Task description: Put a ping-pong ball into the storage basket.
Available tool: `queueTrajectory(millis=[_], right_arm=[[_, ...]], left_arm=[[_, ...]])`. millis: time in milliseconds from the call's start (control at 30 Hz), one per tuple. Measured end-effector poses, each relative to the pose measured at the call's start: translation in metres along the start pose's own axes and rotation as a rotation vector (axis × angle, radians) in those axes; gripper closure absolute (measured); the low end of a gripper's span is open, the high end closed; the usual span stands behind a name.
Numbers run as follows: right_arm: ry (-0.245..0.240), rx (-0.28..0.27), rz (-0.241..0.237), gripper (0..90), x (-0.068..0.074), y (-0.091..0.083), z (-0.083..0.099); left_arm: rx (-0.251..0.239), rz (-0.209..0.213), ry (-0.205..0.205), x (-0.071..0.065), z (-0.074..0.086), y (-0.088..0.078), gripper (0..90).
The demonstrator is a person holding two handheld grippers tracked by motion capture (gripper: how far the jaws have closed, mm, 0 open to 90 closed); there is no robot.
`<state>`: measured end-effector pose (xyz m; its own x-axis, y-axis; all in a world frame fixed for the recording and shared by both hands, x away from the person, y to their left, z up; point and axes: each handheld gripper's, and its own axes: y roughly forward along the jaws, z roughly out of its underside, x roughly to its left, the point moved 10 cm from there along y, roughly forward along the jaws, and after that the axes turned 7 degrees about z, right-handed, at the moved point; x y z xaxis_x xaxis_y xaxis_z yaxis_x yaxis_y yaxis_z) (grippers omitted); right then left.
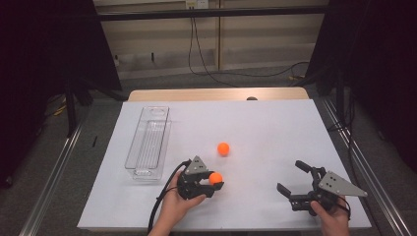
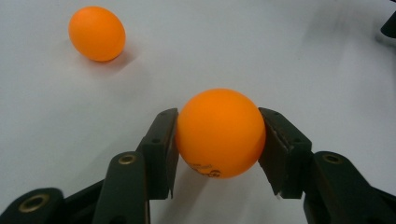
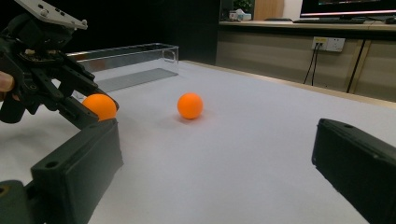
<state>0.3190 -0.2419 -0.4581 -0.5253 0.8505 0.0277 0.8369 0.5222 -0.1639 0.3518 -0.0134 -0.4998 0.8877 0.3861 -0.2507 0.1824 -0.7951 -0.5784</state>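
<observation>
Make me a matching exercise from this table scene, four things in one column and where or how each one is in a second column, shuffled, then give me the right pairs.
Things:
1. held orange ball
2. loose orange ball
3. clear bin
4. right gripper

States:
A. jaws apart, nothing between them
B. clamped between the left gripper jaws
C. long, lying left of the balls in the high view
D. lying free on the white sheet

Pairs: 1-B, 2-D, 3-C, 4-A
</observation>
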Motion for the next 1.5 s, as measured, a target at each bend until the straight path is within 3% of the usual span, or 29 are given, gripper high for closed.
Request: queueTrajectory(millis=[667,900,1500], right_arm=[[-0.003,0.002,0.000,1.1,-0.001,0.000,0.000],[-0.003,0.001,0.001,1.1,-0.001,0.000,0.000],[0.000,0.000,0.001,1.1,-0.001,0.001,0.000]], left_arm=[[0.008,-0.016,-0.028,0.003,0.000,-0.006,50.8],[-0.018,-0.024,-0.051,0.006,-0.008,-0.011,50.8],[-0.019,-0.038,-0.070,0.013,-0.017,-0.016,50.9]])
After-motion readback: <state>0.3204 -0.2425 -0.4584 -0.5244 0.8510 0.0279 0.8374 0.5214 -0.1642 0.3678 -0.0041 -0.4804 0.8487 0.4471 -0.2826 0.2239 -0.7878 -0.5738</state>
